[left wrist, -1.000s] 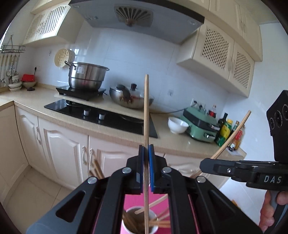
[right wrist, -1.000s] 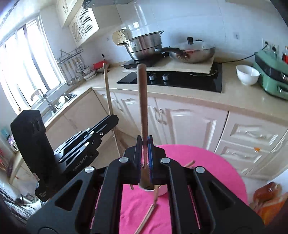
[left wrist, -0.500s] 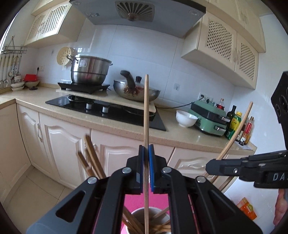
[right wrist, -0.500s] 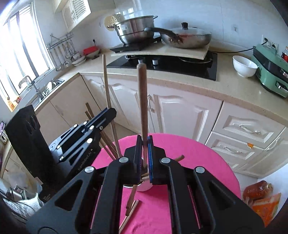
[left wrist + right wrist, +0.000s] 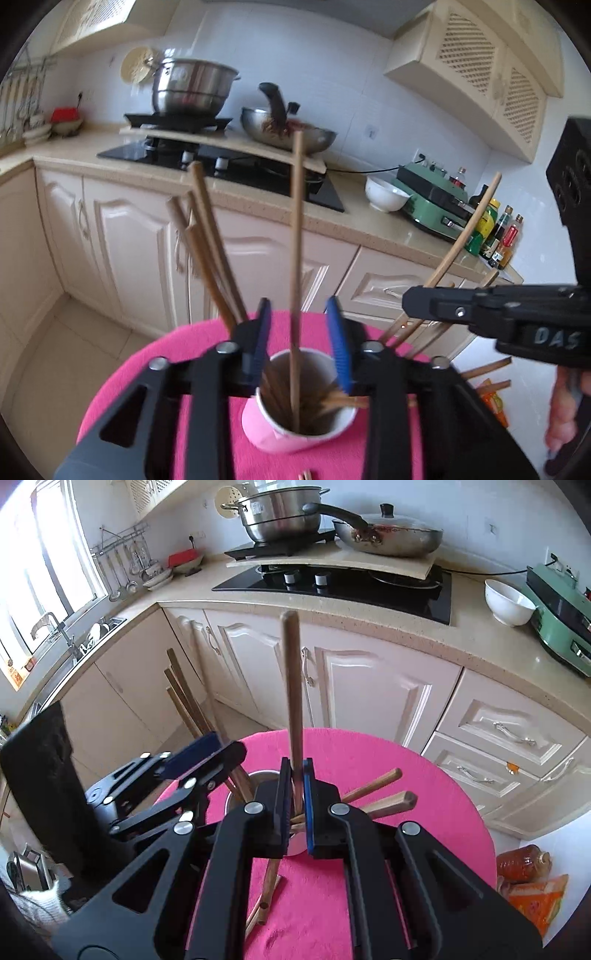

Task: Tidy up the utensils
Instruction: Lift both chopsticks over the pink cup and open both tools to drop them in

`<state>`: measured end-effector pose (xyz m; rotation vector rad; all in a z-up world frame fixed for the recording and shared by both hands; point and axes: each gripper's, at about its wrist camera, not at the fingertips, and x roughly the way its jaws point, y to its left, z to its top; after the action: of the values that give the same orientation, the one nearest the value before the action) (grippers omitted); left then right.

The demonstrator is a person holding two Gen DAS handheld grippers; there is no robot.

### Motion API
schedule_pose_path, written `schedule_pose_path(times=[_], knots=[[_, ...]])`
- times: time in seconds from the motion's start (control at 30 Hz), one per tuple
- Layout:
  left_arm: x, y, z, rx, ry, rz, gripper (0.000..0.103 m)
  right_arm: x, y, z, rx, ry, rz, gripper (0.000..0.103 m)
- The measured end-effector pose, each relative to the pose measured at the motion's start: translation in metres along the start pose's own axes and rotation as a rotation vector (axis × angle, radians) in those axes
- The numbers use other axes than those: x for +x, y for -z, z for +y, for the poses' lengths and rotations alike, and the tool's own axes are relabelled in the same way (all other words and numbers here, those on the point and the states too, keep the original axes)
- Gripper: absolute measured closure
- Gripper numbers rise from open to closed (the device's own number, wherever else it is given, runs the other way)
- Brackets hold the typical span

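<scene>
Standing apart after just opening, the jaws of the left gripper (image 5: 302,341) flank a thin chopstick (image 5: 295,258) that no longer touches either pad; its lower end rests in the cup (image 5: 280,435) directly beneath, among other chopsticks. To that gripper's right, the right gripper (image 5: 294,805) is clamped tight on a darker wooden stick (image 5: 291,686), which rises straight up from its blue pads above the same cup. Two more sticks (image 5: 264,897) lie loose on the pink cloth (image 5: 424,794) just below the right gripper's fingers. Beyond both, kitchen cabinets (image 5: 369,686) run along the back.
</scene>
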<state>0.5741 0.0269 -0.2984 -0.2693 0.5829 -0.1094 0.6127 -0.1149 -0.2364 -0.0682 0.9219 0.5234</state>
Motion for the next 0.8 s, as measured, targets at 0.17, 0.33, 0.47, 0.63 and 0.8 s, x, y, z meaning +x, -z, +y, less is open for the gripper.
schedule_pose_path(times=[0.17,0.33,0.47,0.63,0.8], knots=[[-0.011,0.004,0.002,-0.009,-0.015,0.042,0.069,0.008,0.007,0.004,0.000,0.012,0.032,0.096],[-0.028,0.004,0.005,-0.022,-0.047,0.079,0.062,0.012,0.012,0.006,0.027,0.026,0.036,0.096],[-0.042,0.003,0.003,-0.017,-0.054,0.103,0.060,0.008,0.011,0.007,0.062,0.025,0.034,0.095],[-0.065,0.001,0.002,-0.002,-0.071,0.098,0.057,-0.003,0.010,0.017,0.035,0.049,0.025,0.094],[-0.084,-0.004,0.007,-0.012,-0.101,0.082,0.055,-0.008,0.013,0.028,0.021,0.047,0.032,0.068]])
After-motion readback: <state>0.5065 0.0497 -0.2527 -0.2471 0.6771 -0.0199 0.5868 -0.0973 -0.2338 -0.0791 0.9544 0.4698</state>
